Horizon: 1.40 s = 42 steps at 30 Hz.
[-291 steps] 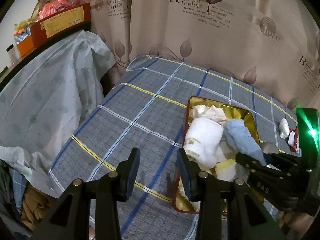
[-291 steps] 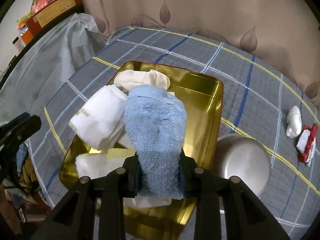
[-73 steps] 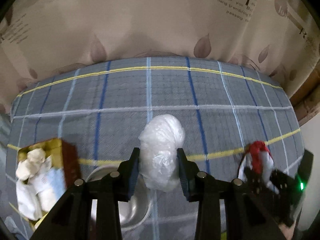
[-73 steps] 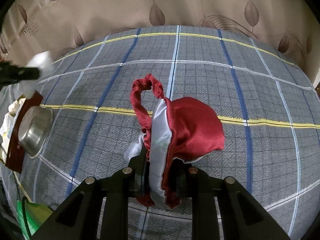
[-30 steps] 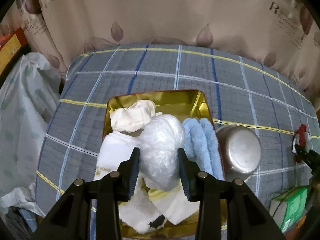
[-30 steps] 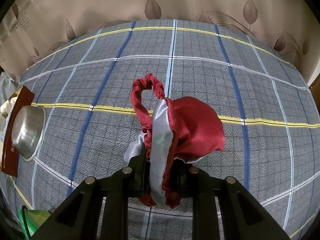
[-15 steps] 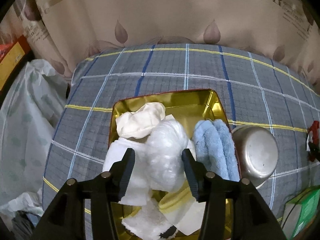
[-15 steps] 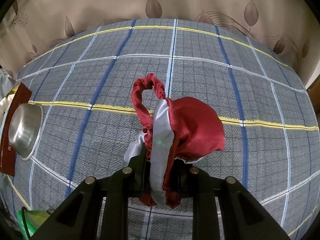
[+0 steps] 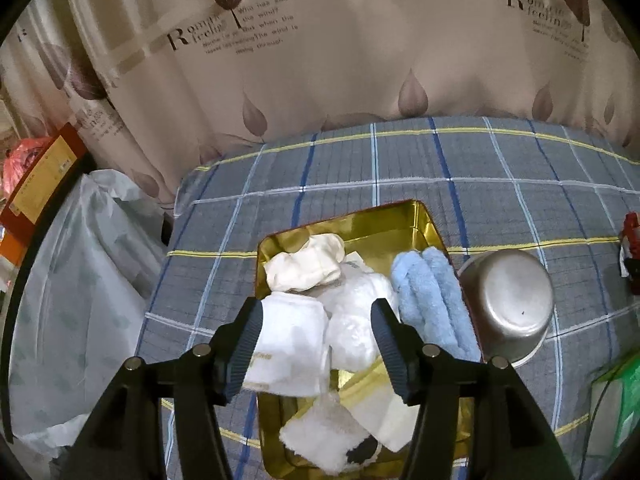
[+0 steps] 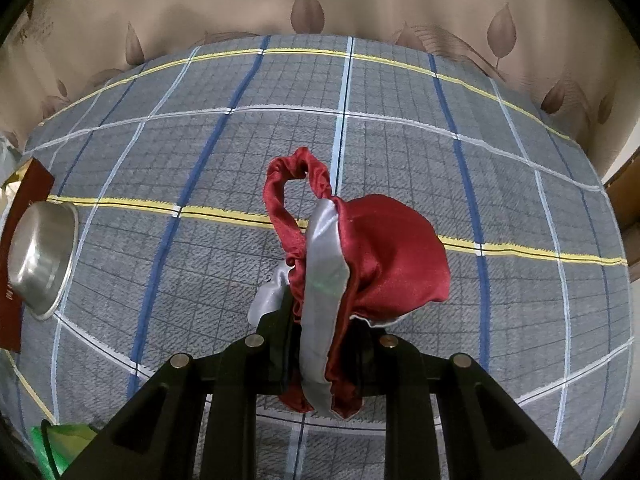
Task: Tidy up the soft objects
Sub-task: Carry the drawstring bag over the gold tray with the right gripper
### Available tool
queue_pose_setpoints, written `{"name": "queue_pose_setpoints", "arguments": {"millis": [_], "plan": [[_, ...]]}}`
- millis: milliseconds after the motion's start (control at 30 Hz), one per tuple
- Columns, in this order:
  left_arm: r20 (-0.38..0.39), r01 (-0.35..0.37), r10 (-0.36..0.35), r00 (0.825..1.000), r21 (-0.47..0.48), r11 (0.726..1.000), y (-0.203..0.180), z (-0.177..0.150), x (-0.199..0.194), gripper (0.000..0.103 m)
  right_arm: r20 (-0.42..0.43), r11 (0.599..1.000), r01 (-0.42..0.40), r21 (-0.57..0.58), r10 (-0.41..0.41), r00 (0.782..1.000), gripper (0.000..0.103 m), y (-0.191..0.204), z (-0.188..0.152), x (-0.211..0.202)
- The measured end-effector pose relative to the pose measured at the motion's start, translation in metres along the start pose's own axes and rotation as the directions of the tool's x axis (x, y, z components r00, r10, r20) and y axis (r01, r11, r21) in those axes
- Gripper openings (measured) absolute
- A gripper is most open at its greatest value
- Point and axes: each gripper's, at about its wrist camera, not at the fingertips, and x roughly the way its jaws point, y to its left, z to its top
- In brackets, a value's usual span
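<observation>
Tin (image 9: 424, 216) at 6 o'clock of the table holds towels (image 9: 432, 300) & a plastic bundle (image 9: 356, 320), w/ left gripper (image 9: 318, 342) jaws apart above it, prob. just to drop; right gripper (image 10: 320, 344) pinches red cloth (image 10: 384, 248) off the table, prob. for the tin at 9 o'clock.

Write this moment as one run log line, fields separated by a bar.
left gripper: open above gold tin | plastic bundle: in tin | right gripper: shut on red satin pouch

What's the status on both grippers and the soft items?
Left hand-held gripper open above gold tin; white bundle inside. Right hand-held gripper shut on red satin pouch. Steel bowl beside tin.
</observation>
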Motion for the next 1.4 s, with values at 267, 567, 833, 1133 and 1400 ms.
{"name": "queue_pose_setpoints", "arguments": {"millis": [267,567,833,1133,1400], "plan": [[0.024,0.026,-0.024,0.999,-0.051,0.998,0.001,-0.019,-0.016,0.058,0.008,1.000,0.031,-0.007,-0.031,0.999,0.017,0.003,0.000,-0.003],[0.076,-0.050,0.063,0.995,-0.168,0.984,0.025,-0.039,-0.033,0.058,0.045,1.000,0.007,-0.024,-0.006,0.999,0.017,0.019,0.012,-0.031],[0.044,-0.021,0.034,0.998,-0.276,0.961,0.051,-0.056,-0.034,0.058,0.125,0.987,-0.079,-0.139,0.097,0.987,0.017,0.078,0.025,-0.083],[0.034,-0.055,0.071,0.997,-0.332,0.942,0.077,-0.073,-0.038,0.058,0.115,0.931,-0.215,-0.297,0.258,0.959,0.017,0.171,0.023,-0.121],[0.025,-0.072,0.087,0.996,-0.360,0.930,0.094,-0.089,-0.040,0.058,0.030,0.848,-0.325,-0.419,0.370,0.928,0.017,0.262,0.007,-0.124]]}}
